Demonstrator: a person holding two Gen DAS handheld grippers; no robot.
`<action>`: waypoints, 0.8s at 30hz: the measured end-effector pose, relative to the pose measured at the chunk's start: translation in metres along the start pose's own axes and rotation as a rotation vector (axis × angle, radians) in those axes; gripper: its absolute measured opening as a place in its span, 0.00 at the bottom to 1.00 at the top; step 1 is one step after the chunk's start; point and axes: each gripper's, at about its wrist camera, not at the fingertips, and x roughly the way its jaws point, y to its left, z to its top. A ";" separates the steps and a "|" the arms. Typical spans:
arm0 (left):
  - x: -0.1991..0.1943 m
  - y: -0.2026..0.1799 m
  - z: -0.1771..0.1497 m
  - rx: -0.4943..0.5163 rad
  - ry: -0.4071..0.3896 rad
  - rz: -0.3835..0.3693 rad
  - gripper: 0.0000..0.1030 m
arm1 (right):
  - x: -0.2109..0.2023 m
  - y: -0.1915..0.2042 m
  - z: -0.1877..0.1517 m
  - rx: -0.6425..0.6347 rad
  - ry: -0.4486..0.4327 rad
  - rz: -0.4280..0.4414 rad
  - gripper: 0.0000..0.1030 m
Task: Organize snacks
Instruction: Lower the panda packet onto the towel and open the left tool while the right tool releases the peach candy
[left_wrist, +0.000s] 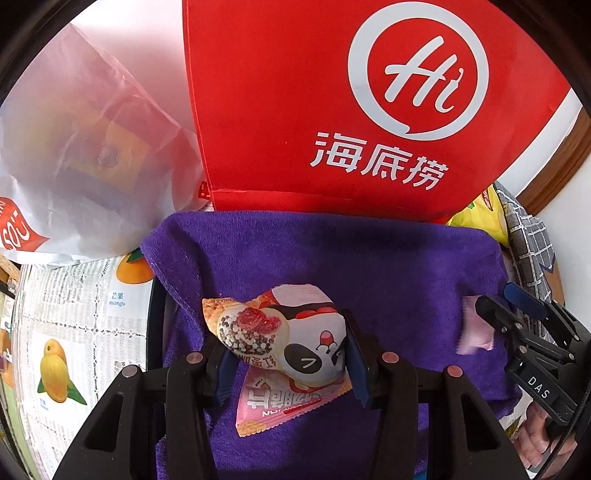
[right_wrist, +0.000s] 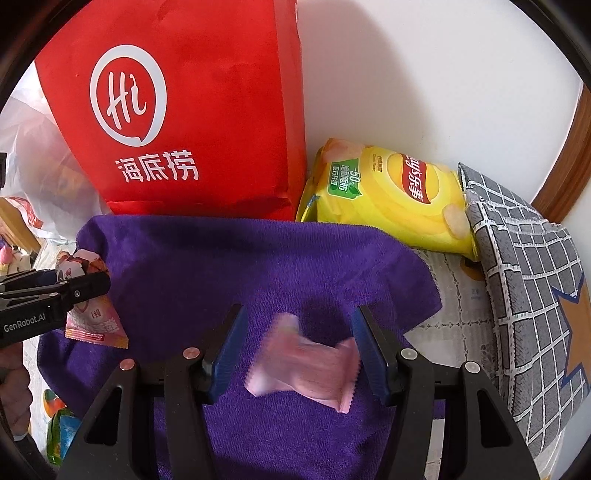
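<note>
Left hand-held gripper (left_wrist: 291, 362) is clenching a panda-print snack pack (left_wrist: 295, 336), both pads pressing its sides, above a pink snack packet (left_wrist: 284, 406) lying on the purple towel (left_wrist: 332, 254). Right hand-held gripper (right_wrist: 299, 354) is standing released around a blurred pink wrapped candy (right_wrist: 306, 373); contact unclear. Red bag (right_wrist: 207, 110) is standing at 12 o'clock of the towel, yellow chip bag (right_wrist: 388, 195) at 1 o'clock, on the surface.

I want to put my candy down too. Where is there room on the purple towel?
The back of the purple towel, just before the red bag, is bare. Nearer, it's crowded: a panda snack, a pink packet, a small pink wrapper.
</note>
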 end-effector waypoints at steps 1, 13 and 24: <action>-0.001 0.002 0.000 0.001 0.001 -0.003 0.47 | -0.001 0.000 0.000 0.003 -0.001 0.006 0.57; -0.043 -0.002 0.000 0.024 -0.111 0.001 0.67 | -0.064 -0.024 0.004 0.082 -0.148 -0.012 0.81; -0.100 0.002 -0.015 -0.001 -0.189 -0.055 0.67 | -0.119 -0.060 -0.064 0.066 -0.147 -0.162 0.78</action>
